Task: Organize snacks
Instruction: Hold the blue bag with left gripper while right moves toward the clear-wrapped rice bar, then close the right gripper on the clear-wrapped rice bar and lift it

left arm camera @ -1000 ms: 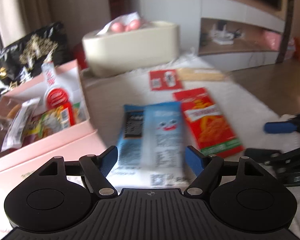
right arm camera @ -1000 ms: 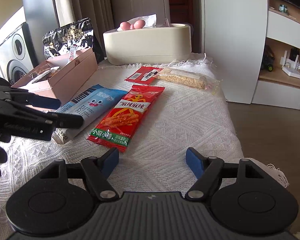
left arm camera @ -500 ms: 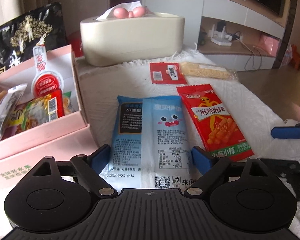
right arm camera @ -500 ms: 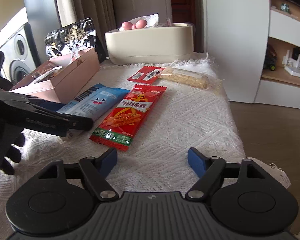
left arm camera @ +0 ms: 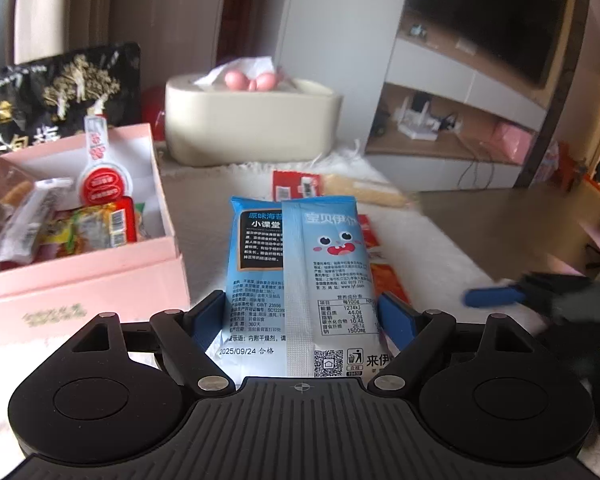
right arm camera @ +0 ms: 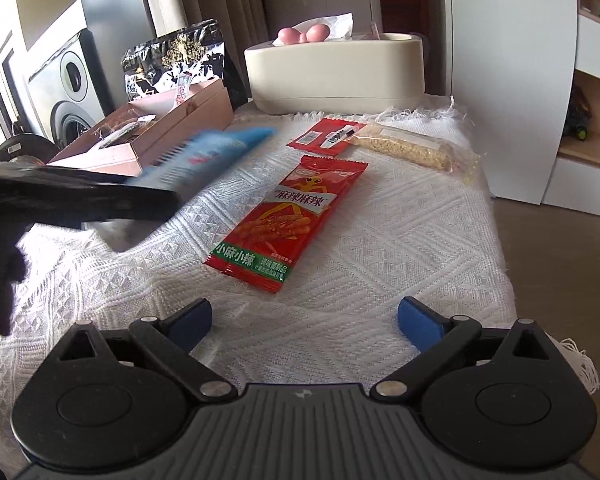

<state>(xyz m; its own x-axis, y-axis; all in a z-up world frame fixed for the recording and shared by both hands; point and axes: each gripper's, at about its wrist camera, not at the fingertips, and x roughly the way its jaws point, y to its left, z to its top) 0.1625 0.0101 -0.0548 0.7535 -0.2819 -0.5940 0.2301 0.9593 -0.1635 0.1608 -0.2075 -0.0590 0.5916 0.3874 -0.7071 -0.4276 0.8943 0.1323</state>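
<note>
The light-blue foil snack packet with a cartoon face and a black text panel (left arm camera: pixel 300 276) sits between the two blue pads of your left gripper (left arm camera: pixel 304 320), which press its side edges at the lower end, so your left gripper is closed down on the packet and has it in its grasp. From the right wrist view that same packet (right arm camera: pixel 212 152) appears as a blurred blue shape, raised off the white woven tablecloth (right arm camera: pixel 380 248) and tilted, just in front of the open pink cardboard box (left arm camera: pixel 80 276). That box stands to the left of the packet and already holds several wrapped snacks, among them a white and red pouch with a round red label (left arm camera: pixel 102 176) leaning against its back wall. Just to the right of the held packet, flat on the cloth, lies the long red packet of spicy sticks with a green band at its near end (right arm camera: pixel 288 220). Beyond it lie a small red sachet (right arm camera: pixel 326 136) and, touching it on the right, a clear wrapper of pale crumbly bars (right arm camera: pixel 412 148). Your right gripper (right arm camera: pixel 304 320) hovers low over the cloth near the table's front edge, its blue pads spread wide apart with nothing between them. At the back stand a cream oval tissue box (right arm camera: pixel 336 76) and a black bag printed in gold (right arm camera: pixel 176 60).
</note>
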